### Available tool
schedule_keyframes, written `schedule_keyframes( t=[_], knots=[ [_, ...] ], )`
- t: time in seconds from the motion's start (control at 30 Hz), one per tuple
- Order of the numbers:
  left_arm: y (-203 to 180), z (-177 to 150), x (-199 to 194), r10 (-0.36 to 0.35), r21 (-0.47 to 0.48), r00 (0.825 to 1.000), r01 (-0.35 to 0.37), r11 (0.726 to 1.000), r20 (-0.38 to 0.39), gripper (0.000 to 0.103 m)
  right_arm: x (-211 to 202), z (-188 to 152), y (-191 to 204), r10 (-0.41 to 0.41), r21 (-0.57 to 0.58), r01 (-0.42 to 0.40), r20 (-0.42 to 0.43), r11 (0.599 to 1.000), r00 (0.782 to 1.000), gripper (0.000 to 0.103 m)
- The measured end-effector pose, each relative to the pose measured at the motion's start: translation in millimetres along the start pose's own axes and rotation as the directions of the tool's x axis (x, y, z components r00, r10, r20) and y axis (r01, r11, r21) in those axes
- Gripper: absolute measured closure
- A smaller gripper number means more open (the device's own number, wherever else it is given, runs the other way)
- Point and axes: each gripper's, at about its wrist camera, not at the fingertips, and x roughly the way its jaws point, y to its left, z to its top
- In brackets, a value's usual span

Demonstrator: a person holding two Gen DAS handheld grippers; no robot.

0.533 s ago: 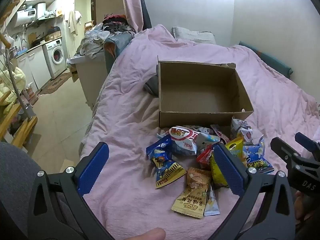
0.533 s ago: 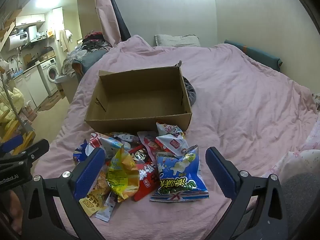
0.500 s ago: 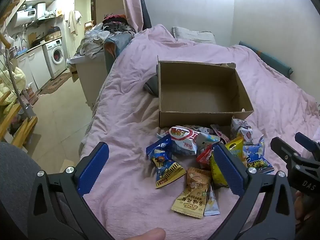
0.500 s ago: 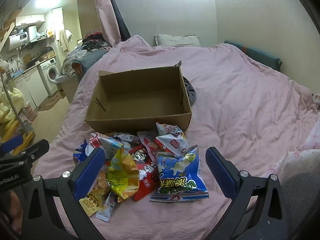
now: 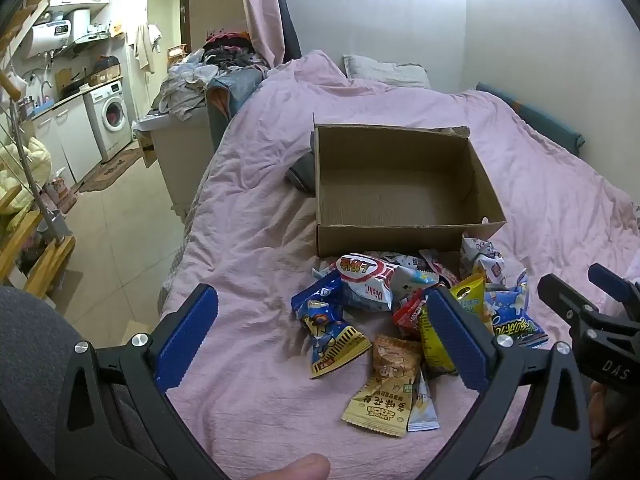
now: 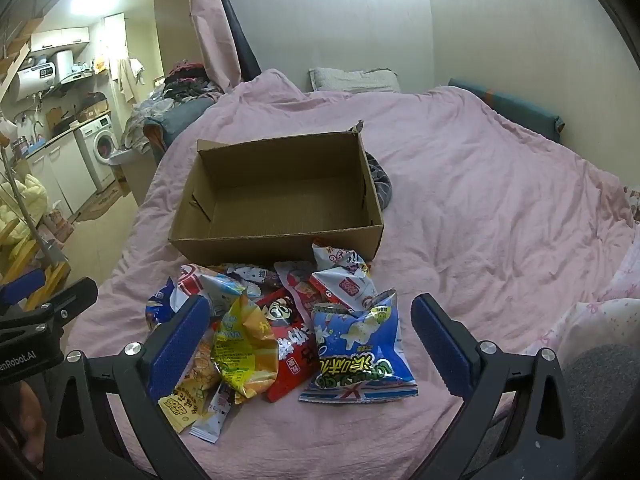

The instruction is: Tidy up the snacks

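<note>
Both my tools, left tool (image 5: 320,340) and right tool (image 6: 308,340), gape wide, empty; snack pile (image 6: 280,328) waits, box (image 6: 280,240) bare — next, grab a packet.

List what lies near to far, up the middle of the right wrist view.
Right gripper, open → blue snack bag → white-and-red packet → empty cardboard box → pink duvet → pillow.

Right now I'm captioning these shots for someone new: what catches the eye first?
The heap of bright snack packets on the pink bedcover, led by a blue puffed bag nearest the open right gripper. Just behind the heap sits an open, empty cardboard box. The left gripper is open too, holding nothing.
</note>
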Motion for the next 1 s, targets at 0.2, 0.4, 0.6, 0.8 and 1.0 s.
schedule_keyframes(
  t=[0.2,0.4,0.6,0.8,1.0],
  knots=[
    [-0.9,-0.9,-2.7,-0.001,0.002,1.000,0.001,1.000,0.000,0.000,-0.6,0.1,0.1,0.001,0.000,-0.001,0.000,1.000,1.000,0.000],
    [-1.0,-1.1,-3.0,0.000,0.003,1.000,0.000,1.000,0.002,0.000,-0.4,0.1,0.1,0.000,-0.001,0.000,0.001,1.000,1.000,0.000],
    [-0.8,-1.0,-3.1,-0.001,0.002,1.000,0.001,1.000,0.002,0.000,-0.2,0.1,0.1,-0.001,-0.002,0.001,0.003,1.000,1.000,0.000],
    [-2.5,2.6,-5.0,-0.007,-0.005,1.000,0.007,1.000,0.001,0.000,-1.3,-1.2,1.5,0.002,-0.002,-0.002,0.005,1.000,1.000,0.000],
    [-6.9,2.1,-6.4,-0.009,-0.002,1.000,0.009,1.000,0.011,0.000,-3.0,-1.2,0.4,0.001,-0.011,-0.001,0.009,1.000,1.000,0.000]
  ],
)
